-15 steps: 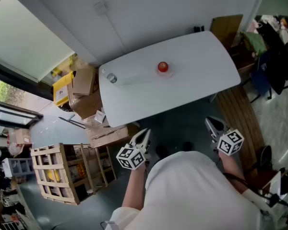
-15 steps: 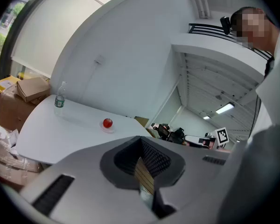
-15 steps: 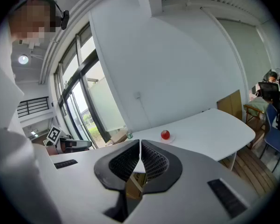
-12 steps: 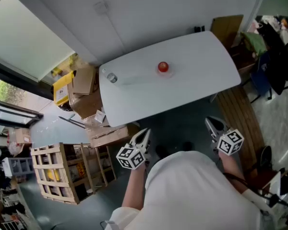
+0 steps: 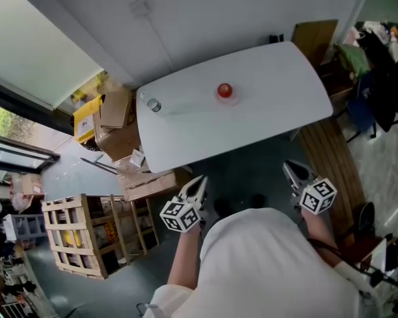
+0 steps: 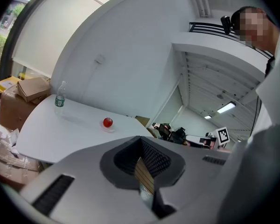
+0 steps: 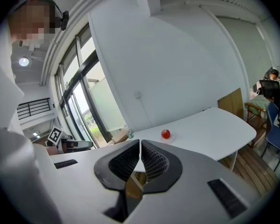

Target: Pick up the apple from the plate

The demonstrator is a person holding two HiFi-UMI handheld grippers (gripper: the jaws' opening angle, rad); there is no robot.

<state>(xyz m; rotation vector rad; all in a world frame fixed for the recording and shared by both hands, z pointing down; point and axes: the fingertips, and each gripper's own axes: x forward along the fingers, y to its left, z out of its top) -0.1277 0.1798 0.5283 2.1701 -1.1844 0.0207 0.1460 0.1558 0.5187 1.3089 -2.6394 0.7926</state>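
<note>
A red apple [image 5: 225, 91] sits on a small clear plate [image 5: 227, 102] near the far side of a white table [image 5: 265, 105]. The apple [image 6: 108, 122] shows small in the left gripper view and the apple [image 7: 165, 134] likewise in the right gripper view. My left gripper [image 5: 199, 183] is held close to my body, well short of the table's near edge, jaws shut with nothing between them. My right gripper [image 5: 290, 169] hangs on the other side, also short of the table, jaws shut and empty.
A clear water bottle [image 5: 153, 105] stands at the table's far left corner. Cardboard boxes [image 5: 116, 121] and a wooden crate [image 5: 76, 234] crowd the floor to the left. A wooden bench [image 5: 331, 158] and chairs with clothes lie to the right. A white wall backs the table.
</note>
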